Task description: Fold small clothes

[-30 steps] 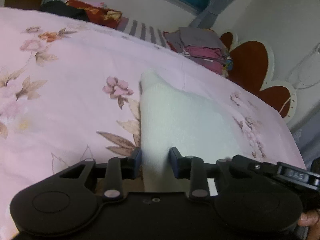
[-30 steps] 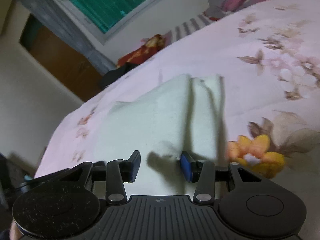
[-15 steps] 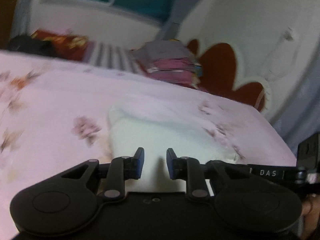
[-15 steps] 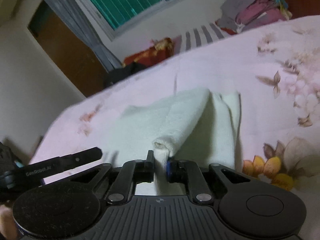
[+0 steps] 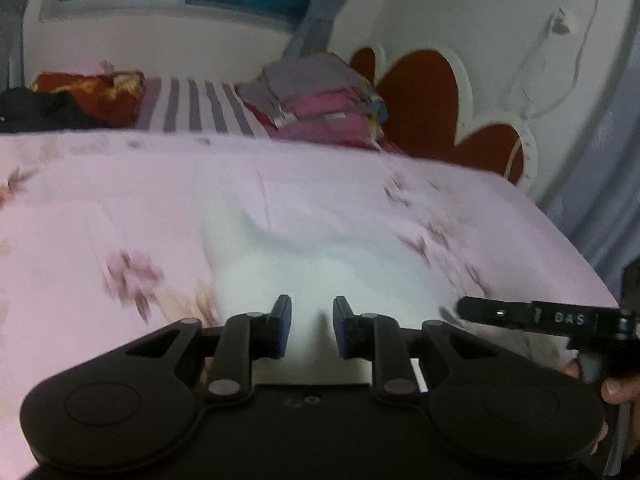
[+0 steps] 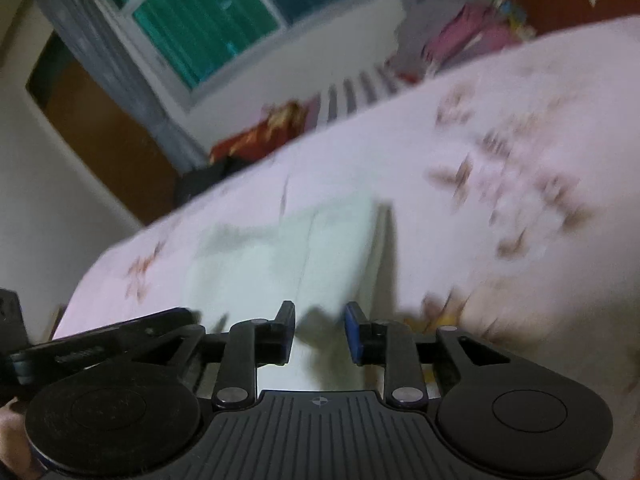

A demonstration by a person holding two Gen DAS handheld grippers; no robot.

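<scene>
With the white cloth (image 5: 320,276) lying folded on the pink bedspread (image 5: 120,200), the left gripper (image 5: 308,330) jaws slightly spread on nothing and the right gripper (image 6: 320,332) jaws opening empty, clear both upward without snagging the fold.

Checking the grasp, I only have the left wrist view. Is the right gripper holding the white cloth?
Observer: No. The right gripper has its jaws opening with nothing pinched between them. The white cloth lies on the bed just beyond them.
Operator: Does the cloth look folded from that side?
Observer: Yes. The right wrist view shows a top layer ending in a straight raised edge on its right, with a shadow beside it. It is too blurred to tell more.
</scene>
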